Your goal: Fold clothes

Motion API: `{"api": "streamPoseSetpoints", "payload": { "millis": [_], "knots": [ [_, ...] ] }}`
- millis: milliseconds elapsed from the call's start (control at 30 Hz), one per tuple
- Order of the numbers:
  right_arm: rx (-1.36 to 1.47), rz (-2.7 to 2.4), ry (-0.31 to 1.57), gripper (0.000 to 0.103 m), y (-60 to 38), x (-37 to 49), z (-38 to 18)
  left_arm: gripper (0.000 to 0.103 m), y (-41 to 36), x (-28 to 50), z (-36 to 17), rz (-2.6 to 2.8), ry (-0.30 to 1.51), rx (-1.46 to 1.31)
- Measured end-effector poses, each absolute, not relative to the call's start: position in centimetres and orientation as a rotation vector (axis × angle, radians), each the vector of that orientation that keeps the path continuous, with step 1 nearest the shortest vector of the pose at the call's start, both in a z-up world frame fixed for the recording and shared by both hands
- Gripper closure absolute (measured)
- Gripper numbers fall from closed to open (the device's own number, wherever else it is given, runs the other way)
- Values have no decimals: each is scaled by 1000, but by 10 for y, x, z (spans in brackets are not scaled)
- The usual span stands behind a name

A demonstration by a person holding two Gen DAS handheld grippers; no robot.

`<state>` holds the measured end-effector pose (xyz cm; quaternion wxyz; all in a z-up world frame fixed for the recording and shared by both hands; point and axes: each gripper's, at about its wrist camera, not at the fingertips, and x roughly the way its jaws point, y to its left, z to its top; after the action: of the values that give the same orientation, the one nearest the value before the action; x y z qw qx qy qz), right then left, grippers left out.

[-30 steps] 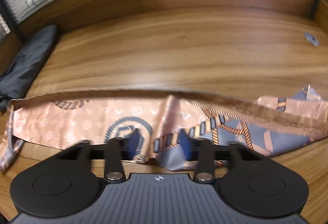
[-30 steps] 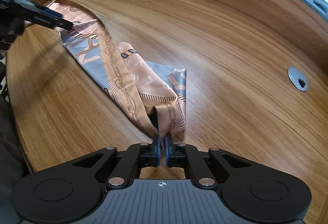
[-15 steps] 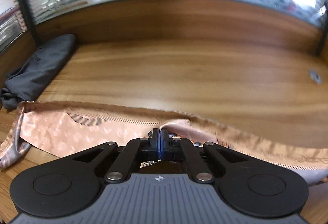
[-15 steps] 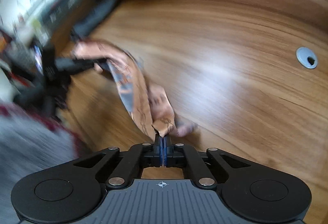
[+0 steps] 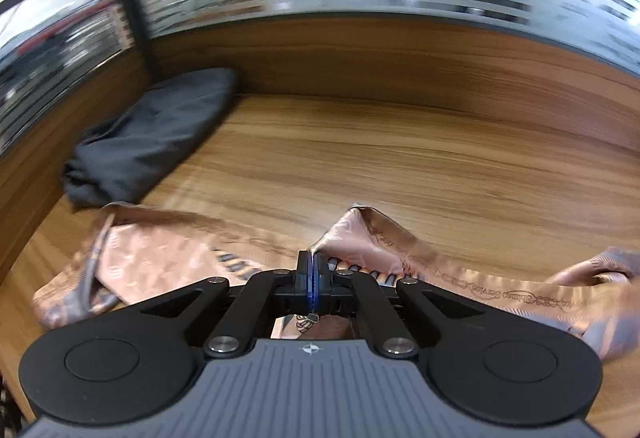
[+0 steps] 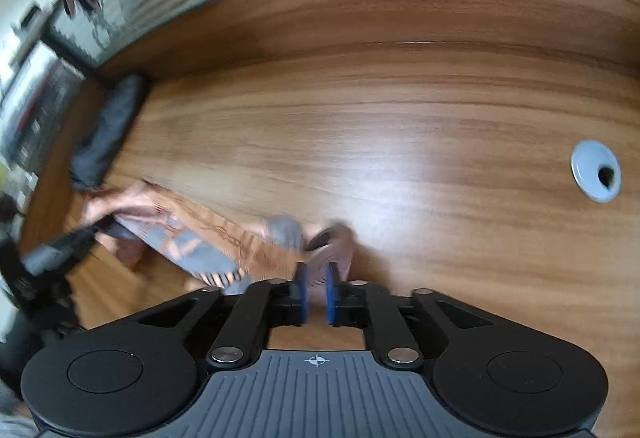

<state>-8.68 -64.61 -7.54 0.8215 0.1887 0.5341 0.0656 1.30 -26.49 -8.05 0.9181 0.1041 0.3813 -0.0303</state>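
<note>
A pink, peach and grey patterned silk scarf (image 5: 160,258) lies stretched across the wooden table (image 5: 400,157). My left gripper (image 5: 311,270) is shut on a raised fold of its edge. In the right wrist view the scarf (image 6: 208,238) runs from the left gripper's black body (image 6: 44,258) at far left to my right gripper (image 6: 315,278). The right jaws stand slightly apart, with the scarf's end lying between and just beyond the fingertips. The view is motion-blurred.
A dark grey folded garment (image 5: 152,133) lies in the back left corner of the table, also showing in the right wrist view (image 6: 108,129). A silver cable grommet (image 6: 596,169) sits at the right. A wooden wall panel (image 5: 400,53) with striped glass above bounds the back.
My left gripper closed on the scarf's edge and lifted it. My right gripper, shut on the scarf's end before, has parted its jaws slightly. Both views swung toward the back of the table.
</note>
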Motion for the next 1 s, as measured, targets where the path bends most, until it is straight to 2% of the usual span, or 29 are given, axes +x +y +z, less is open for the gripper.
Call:
{"api": "streamPoseSetpoints", "payload": {
  "millis": [67, 133, 167, 367, 533, 800, 1000],
  "knots": [
    [347, 126, 1130, 73, -640, -87, -81, 103, -250, 22, -78, -8, 800, 172],
    [297, 125, 1117, 56, -633, -92, -88, 103, -234, 30, -76, 40, 813, 134],
    [277, 128, 1108, 55, -631, -96, -92, 103, -226, 34, -75, 60, 817, 121],
    [215, 153, 1064, 56, -604, -107, -128, 103, -181, 46, -77, 148, 861, 71],
    [156, 227, 1004, 56, -581, -95, -138, 103, -155, 46, -81, 170, 895, 64],
    [24, 431, 955, 56, -543, -12, -120, 103, -139, 43, -80, 147, 926, 47],
    [-114, 587, 1004, 56, -502, 42, -139, 103, -138, 45, -81, 144, 937, 26]
  ]
}}
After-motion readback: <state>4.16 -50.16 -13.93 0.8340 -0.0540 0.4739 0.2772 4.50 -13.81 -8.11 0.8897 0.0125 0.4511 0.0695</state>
